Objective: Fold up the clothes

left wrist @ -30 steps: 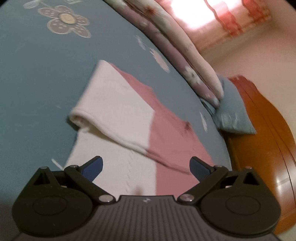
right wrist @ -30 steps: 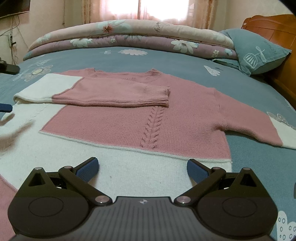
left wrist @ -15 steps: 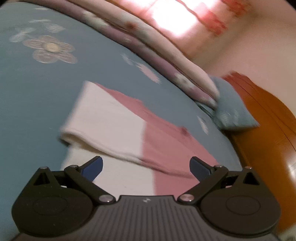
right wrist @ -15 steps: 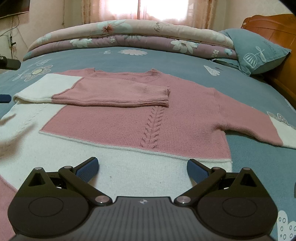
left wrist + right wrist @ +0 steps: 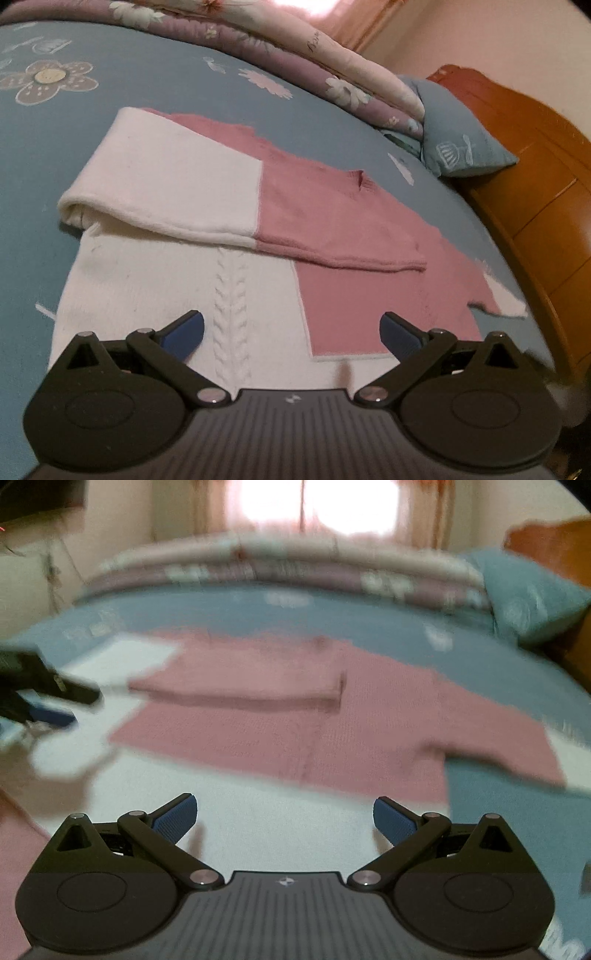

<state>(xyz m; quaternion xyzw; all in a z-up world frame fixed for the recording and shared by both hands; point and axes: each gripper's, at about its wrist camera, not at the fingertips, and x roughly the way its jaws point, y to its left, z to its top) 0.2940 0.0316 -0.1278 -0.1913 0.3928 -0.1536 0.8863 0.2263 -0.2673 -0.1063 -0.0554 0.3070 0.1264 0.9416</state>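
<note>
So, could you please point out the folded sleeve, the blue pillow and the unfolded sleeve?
folded sleeve (image 5: 177,184): left wrist view, white cuff end.
blue pillow (image 5: 458,144): left wrist view, its face.
unfolded sleeve (image 5: 491,723): right wrist view, pink part.

Blue floral bedsheet (image 5: 155,74), rolled quilt (image 5: 295,48), blue pillow (image 5: 454,136), wooden headboard (image 5: 535,177)

A bed (image 5: 155,77) is filling most of both views, its blue sheet printed with pale flowers. A rolled floral quilt (image 5: 295,48) in cream and mauve is lying along the far side, with a blue pillow (image 5: 458,140) leaning at its end against an orange-brown wooden headboard (image 5: 535,177). Behind the quilt, a window (image 5: 317,506) is glowing brightly through pinkish curtains (image 5: 424,513). Pale walls (image 5: 118,539) are closing in the room; the right wrist view is blurred.
</note>
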